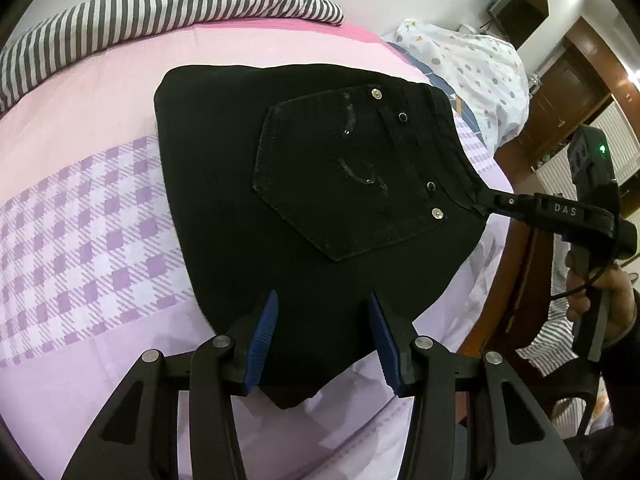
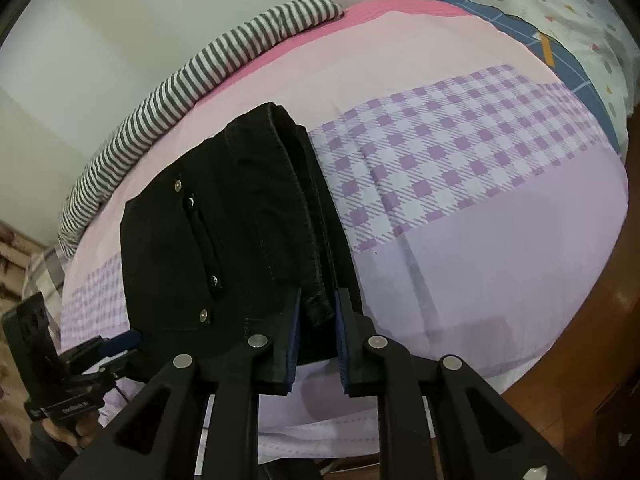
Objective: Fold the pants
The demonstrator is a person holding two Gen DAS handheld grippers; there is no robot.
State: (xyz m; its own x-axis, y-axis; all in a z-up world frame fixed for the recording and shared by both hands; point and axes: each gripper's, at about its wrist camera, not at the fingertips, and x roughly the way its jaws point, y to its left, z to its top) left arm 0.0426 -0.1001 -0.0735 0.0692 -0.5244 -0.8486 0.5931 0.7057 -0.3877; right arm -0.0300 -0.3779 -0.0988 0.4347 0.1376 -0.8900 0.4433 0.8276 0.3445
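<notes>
**Ana:** Black denim, folded into a compact bundle, lying on the pink and lilac checked bedsheet (image 1: 80, 216). Those pants (image 1: 304, 184) sit near the bed's edge, back pocket (image 1: 340, 176) facing up, rivets catching the light.

**Ben:** And the right gripper (image 2: 318, 314) is clamped! Its blue pads are squeezed onto the thick stacked edge of the pants, at the waistband corner. From the left wrist view you see its fingers biting that corner at the right.

**Ana:** Left gripper (image 1: 324, 312) is another story. Jaws about half apart, hovering over the near edge of the bundle, the blue pads (image 1: 266, 320) either side of the cloth, nothing pinched between them.

**Ben:** Striped bedding (image 1: 160, 4) is rolled along the far side, with a spotted pillow (image 1: 472, 64) at the head.

**Ana:** A hand (image 1: 600, 296) grips the right tool's handle.
</notes>
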